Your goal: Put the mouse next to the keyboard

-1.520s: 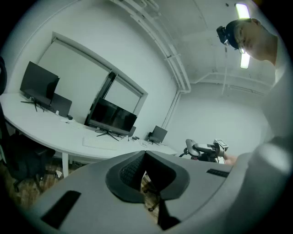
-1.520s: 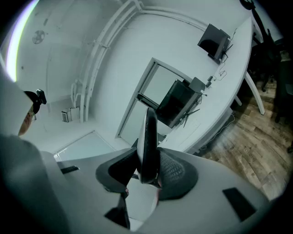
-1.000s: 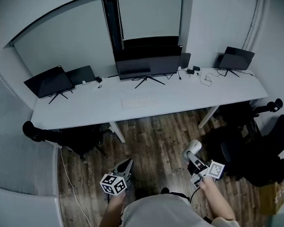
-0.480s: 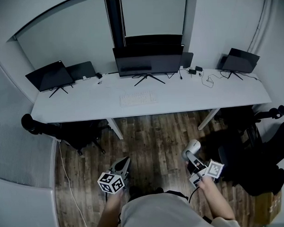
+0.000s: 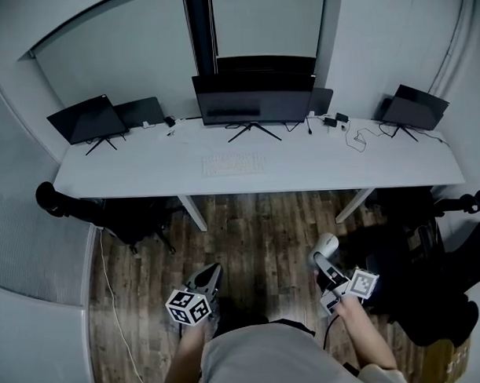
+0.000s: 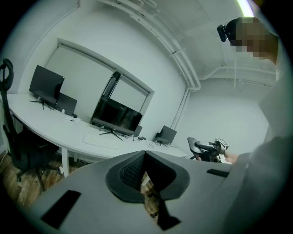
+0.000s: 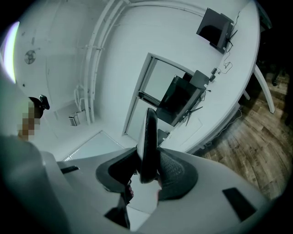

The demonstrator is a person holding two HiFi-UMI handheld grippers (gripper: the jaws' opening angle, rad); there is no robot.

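**Head view.** One long white desk (image 5: 145, 178) runs along the far wall. One pale keyboard (image 5: 233, 163) lies near its middle. Five dark screens (image 5: 252, 100) stand along the back: two at the left end, one big one in the centre, a small one just right of it, and one at the far right. Thin cables (image 5: 352, 136) lie between those last two (too fine to count). One black chair (image 5: 107, 219) sits under the desk's left end; the dark shapes at the right end I cannot count. The person stands on the wood floor (image 5: 257, 233), well back from the desk, with two grippers held out. The left gripper (image 5: 213, 271) points toward the desk and carries nothing. The right gripper (image 5: 327, 262) holds the one white mouse (image 5: 324, 245) over the floor, well apart from the keyboard.

**Left gripper view.** Its two jaws are together with nothing between them, and only a sliver of floor shows below the pads. Beyond them are the desk, the keyboard and all five screens, with the right gripper off to the right.

**Right gripper view.** The jaws are clamped on the mouse, which stands on edge with one pad on each side. Beyond it, three of the screens can be made out on the desk.
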